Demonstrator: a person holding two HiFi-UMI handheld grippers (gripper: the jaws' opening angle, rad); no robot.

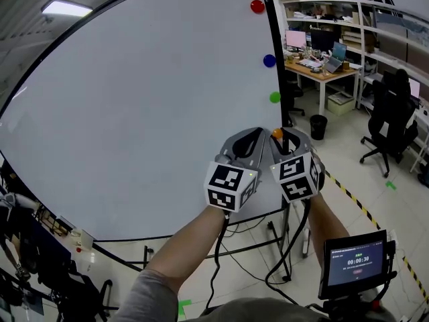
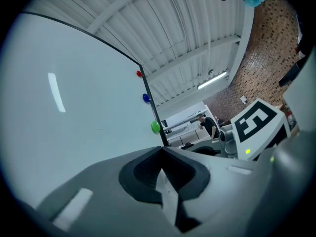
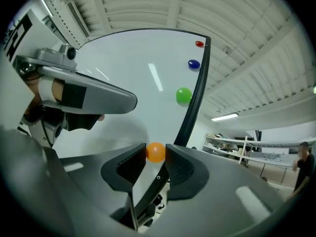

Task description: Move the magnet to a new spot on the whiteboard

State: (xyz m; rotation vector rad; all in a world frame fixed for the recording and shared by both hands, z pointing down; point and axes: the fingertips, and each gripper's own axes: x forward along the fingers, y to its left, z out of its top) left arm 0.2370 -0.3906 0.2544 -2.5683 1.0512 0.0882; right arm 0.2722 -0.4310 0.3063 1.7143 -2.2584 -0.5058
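Orange magnet (image 3: 155,152) sits on the whiteboard (image 1: 134,113) close to its dark right edge, caught between the two tips of the right gripper (image 3: 156,158). Both of that gripper's black pads touch the little ball, one at its 9 o'clock side and one at its 3 o'clock side, so the jaws are closed on it. In the head view the same magnet (image 1: 277,133) shows as a small orange spot just above the right gripper (image 1: 285,136).

Three more magnets run up the board's right edge toward 12 o'clock from it: the green magnet (image 1: 275,97) nearest, then the blue magnet (image 1: 269,60), then the red magnet (image 1: 257,6) near the top.

At 9 o'clock of the right gripper, just beside it, hangs the left gripper (image 1: 251,139). Its own view shows its jaws (image 2: 161,149) brought together at the tips with nothing between them, in front of bare white board.

At 3 o'clock of the board stand a desk (image 1: 322,69) and a black office chair (image 1: 389,119).
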